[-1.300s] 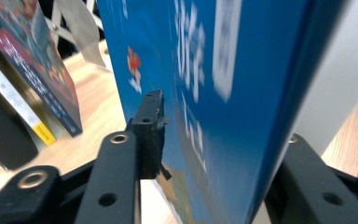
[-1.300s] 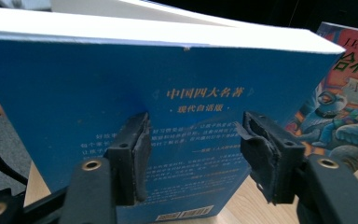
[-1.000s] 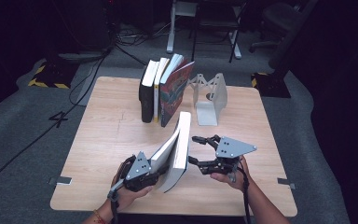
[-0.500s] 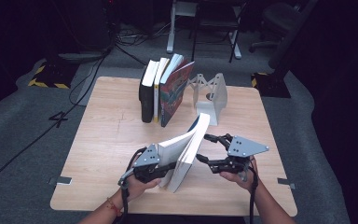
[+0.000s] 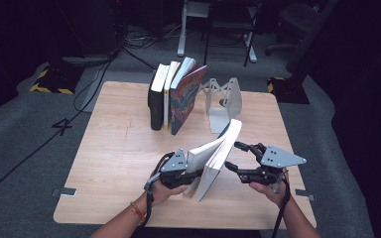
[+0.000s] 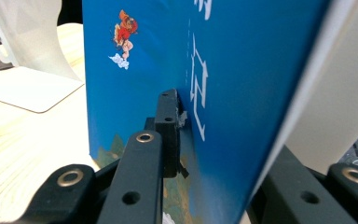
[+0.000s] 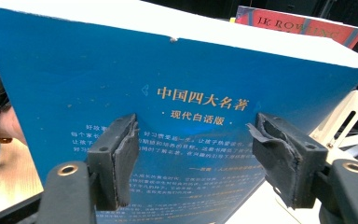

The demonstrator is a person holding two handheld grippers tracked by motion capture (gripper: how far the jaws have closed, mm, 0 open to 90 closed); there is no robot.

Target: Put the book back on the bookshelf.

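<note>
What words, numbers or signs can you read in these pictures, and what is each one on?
"中国四大名著" and "现代自话版": blue book, cover.
"J.K. ROWLING": red book, top edge.
"4": grey floor left of the table.
Small print low on the blue cover: too small to read.

The book (image 7: 168,93) is covered in glossy blue paper, with a matt white page block. The table (image 5: 119,148) is made of pale smooth wood, and the pads (image 7: 126,154) of worn black rubber.
</note>
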